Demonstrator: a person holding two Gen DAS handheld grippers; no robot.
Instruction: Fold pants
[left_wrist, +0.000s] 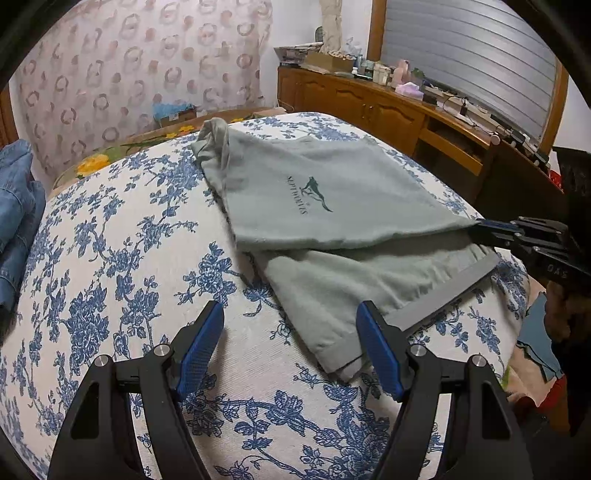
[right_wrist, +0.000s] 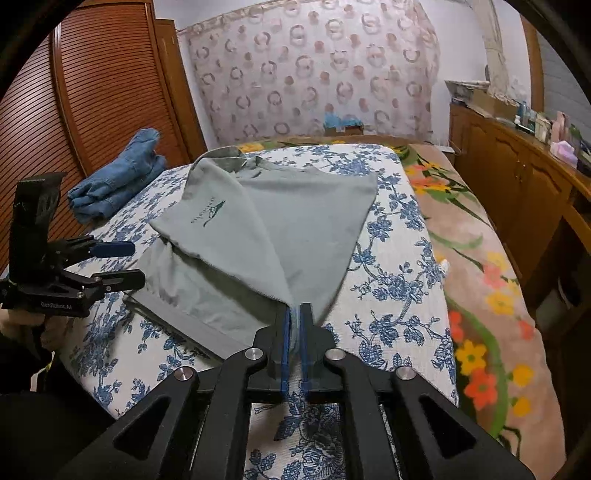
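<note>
Right tool carries a folded layer of the grey-green pants across the bed; left tool waits, fingers apart.

On the left, folded denim (right_wrist: 118, 177) sits at the bed's edge. The left tool (left_wrist: 290, 345) hovers with its fingers spread and empty, just beside the hem corner of the pants (left_wrist: 332, 206), which lie on the blue-flowered bedspread (left_wrist: 122, 258). The right tool (right_wrist: 294, 332) is clamped on a pinch of the upper layer. To fold well, I would draw that layer taut and level, line its edge with the hem band below, lower it flat, then release. A dark logo on the pants reads roughly "SEPTWOLVES"; "GenRobot.AI" shows on the left tool's body in the right wrist view.
</note>
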